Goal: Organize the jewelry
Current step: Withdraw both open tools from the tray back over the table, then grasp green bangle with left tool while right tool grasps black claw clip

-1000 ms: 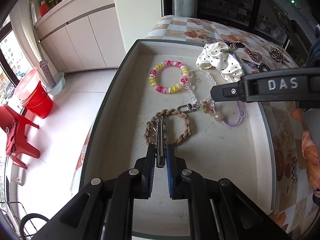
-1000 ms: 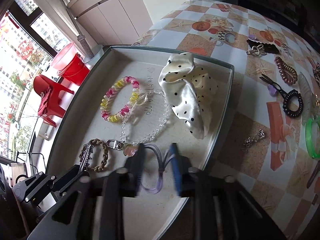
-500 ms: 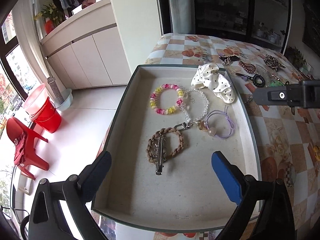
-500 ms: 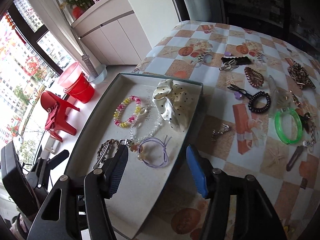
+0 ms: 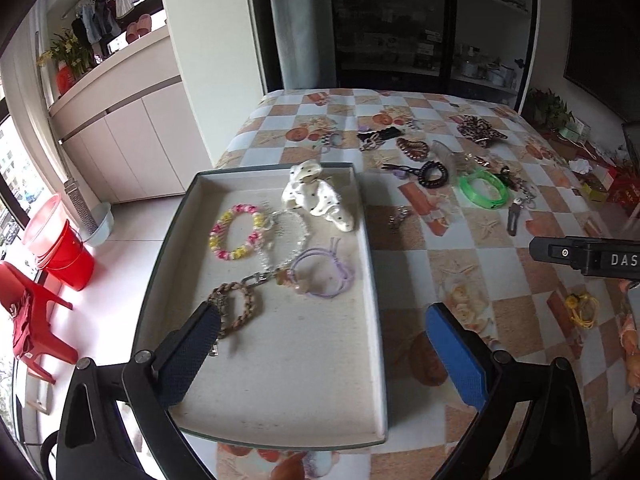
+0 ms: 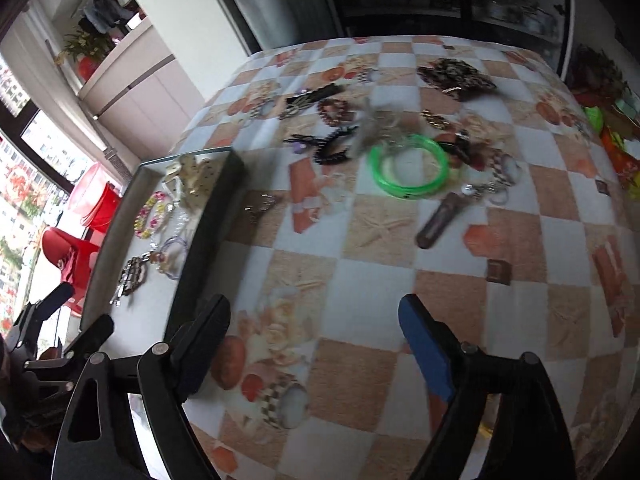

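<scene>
Left wrist view looks down on the shallow grey-rimmed jewelry tray (image 5: 372,288) at the left edge of the bench (image 5: 460,240), which wears a checked cloth printed with shells. Inside the tray, nearest my left gripper (image 5: 324,344), lies the braided brown cord bracelet (image 5: 240,308) with a metal hair clip across it. Just past it a clear bead chain (image 5: 288,236) loops beside the pink-and-yellow beaded bracelet (image 5: 236,232), and a lilac elastic hair tie (image 5: 324,276) sits near the tray's right wall. A white satin scrunchie with black dots (image 5: 320,200) rests against the tray's far edge. My left gripper is released, jaws spread wide above the tray's near half with nothing between them.

Beyond the tray's right wall, loose pieces scatter over the bench: a small silver clip (image 5: 398,216) just beside the tray, a black spiral hair tie (image 5: 434,172), a translucent green bangle (image 5: 484,190), and a leopard-print scrunchie (image 5: 480,130) toward the far edge. A yellow cord piece (image 5: 580,308) lies near the bench's right side.

From the right wrist view, my right gripper (image 6: 316,344) hangs over bare cloth to the right of the tray, its jaws opening, nothing between them. That view is blurred.
</scene>
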Motion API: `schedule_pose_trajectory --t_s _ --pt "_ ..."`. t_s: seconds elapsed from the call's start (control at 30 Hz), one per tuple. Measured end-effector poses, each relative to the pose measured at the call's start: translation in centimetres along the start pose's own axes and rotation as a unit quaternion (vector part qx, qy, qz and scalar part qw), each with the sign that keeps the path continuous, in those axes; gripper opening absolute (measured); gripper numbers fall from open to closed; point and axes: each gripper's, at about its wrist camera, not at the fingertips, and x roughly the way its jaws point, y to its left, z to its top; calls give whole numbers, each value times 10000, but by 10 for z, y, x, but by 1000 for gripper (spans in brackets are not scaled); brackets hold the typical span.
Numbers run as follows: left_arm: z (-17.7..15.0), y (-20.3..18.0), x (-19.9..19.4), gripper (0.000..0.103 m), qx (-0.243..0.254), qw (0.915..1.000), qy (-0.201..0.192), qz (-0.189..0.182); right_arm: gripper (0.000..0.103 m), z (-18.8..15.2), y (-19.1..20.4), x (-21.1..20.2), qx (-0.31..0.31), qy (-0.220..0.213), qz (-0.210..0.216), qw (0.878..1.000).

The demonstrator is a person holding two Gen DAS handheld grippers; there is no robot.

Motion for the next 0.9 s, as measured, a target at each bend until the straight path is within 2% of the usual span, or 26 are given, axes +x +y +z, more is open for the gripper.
schedule_pose_trajectory --t_s 0.23,0.37,0.6,0.63,0.67,0.73,0.9 --pt "20 -58 17 103 81 9996 186 -187 88 2 -68 -9 420 -88 -446 9981" --pt "37 -85 37 103 -86 9977 431 -523 88 8 -99 -5 605 -112 -639 9961" --pt "67 -129 81 103 -221 9947 645 -768 88 27 -139 6 751 -248 -823 9935" --pt "71 -134 89 100 -242 9943 688 -779 87 31 -141 8 705 -274 -823 9937" --pt "75 -140 98 89 -255 9938 744 -783 86 37 -143 11 634 -298 -830 9941" --pt "81 -148 116 84 -294 9920 917 -811 78 46 -145 16 534 -337 -838 9945" --pt "97 -162 151 84 -488 9903 1024 -801 63 73 -147 33 464 -363 -581 9966"
